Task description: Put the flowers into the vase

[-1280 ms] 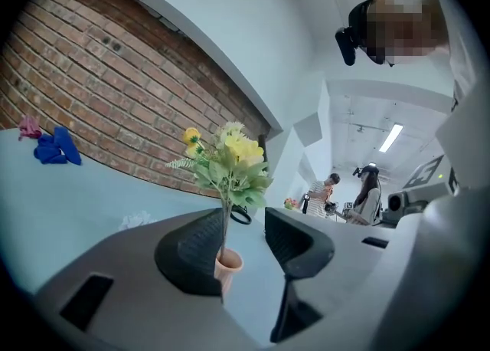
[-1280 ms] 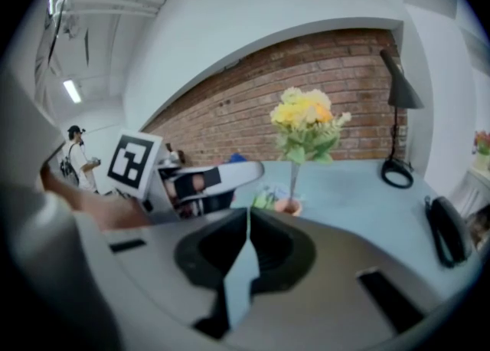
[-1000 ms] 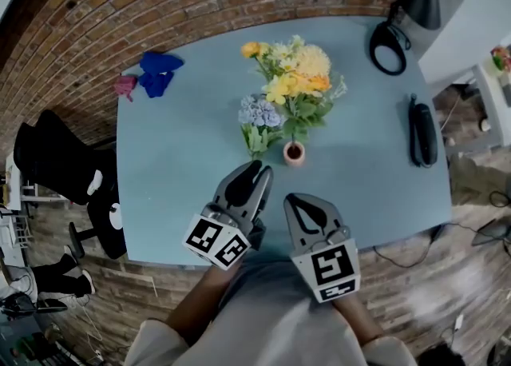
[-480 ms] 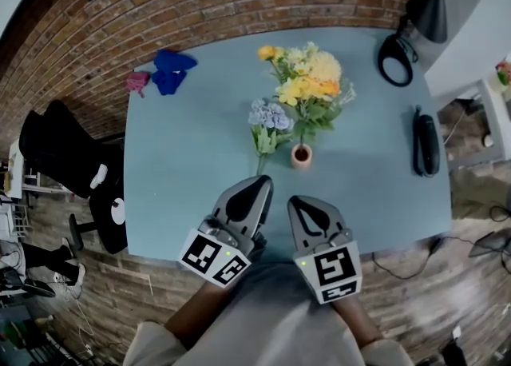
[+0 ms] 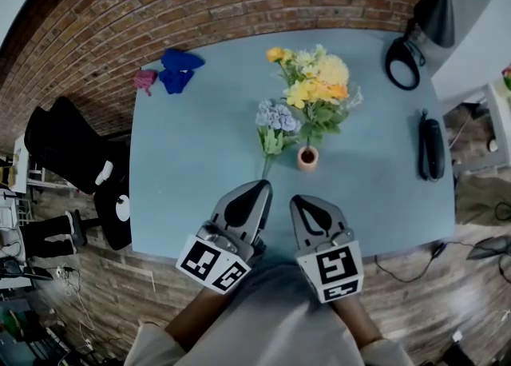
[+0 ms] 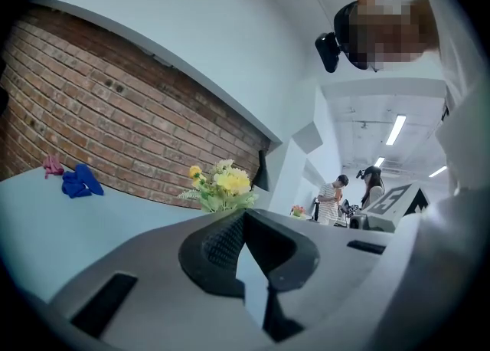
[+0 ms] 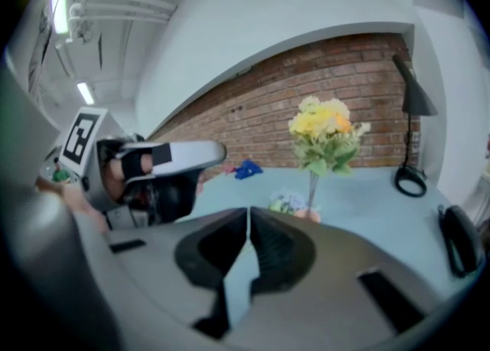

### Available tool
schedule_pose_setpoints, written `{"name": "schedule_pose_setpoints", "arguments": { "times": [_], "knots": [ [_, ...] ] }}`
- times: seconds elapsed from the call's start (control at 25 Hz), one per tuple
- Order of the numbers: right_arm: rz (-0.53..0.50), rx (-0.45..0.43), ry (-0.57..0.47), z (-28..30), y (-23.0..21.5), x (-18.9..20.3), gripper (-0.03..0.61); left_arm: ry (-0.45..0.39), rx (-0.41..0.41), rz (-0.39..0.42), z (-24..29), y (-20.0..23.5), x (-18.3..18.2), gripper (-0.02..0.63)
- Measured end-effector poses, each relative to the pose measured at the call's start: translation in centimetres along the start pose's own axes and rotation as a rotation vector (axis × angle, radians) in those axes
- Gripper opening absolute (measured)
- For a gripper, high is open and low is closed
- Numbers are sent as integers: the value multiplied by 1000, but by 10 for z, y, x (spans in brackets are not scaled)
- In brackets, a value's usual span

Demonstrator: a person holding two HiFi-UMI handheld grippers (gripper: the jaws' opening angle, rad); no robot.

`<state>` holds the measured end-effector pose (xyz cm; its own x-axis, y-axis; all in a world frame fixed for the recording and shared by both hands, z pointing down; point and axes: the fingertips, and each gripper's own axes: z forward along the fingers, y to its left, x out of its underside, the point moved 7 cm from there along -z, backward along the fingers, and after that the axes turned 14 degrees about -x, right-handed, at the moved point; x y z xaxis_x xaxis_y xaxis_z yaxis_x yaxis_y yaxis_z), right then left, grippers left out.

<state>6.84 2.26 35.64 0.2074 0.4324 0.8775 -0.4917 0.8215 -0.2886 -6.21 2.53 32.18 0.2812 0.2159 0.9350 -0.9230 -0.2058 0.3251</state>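
Evidently, the left gripper (image 5: 263, 185) has just been closed on nothing; the right gripper (image 5: 298, 199) is shut and empty too. The blue flower (image 5: 276, 117) is left on the table (image 5: 192, 165), at 11 o'clock from the vase (image 5: 307, 157); a fresh grasp is judged necessary.

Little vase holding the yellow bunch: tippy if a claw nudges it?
Likely tippy: the vase is small and narrow, while the yellow bunch stands tall and spreads far wider. Probably top-heavy, so a push on the stems would topple it sooner than one at the base. On the smooth table, a low nudge may just slide it.
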Motion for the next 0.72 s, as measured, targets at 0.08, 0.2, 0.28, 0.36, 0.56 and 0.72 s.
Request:
{"name": "schedule_pose_setpoints", "arguments": {
  "times": [0.08, 0.2, 0.28, 0.36, 0.56, 0.72],
  "knots": [
    [16, 3, -3, 1, 0, -1, 23, 3, 8, -7, 0, 0, -2, 15],
    [39, 14, -13, 5, 0, 0, 23, 1, 3, -14, -3, 3, -6, 17],
    [52, 21, -20, 10, 1, 1, 23, 5, -5, -6, -5, 7, -9, 17],
    [64, 30, -21, 16, 3, 2, 23, 12, -8, 4, -9, 11, -11, 17],
    [93, 49, -16, 35, 10, 5, 23, 38, 0, 8, -17, 28, -13, 17],
    [119, 73, -3, 53, 14, 6, 23, 62, 18, -2, -25, 46, -13, 17]
  ]
}}
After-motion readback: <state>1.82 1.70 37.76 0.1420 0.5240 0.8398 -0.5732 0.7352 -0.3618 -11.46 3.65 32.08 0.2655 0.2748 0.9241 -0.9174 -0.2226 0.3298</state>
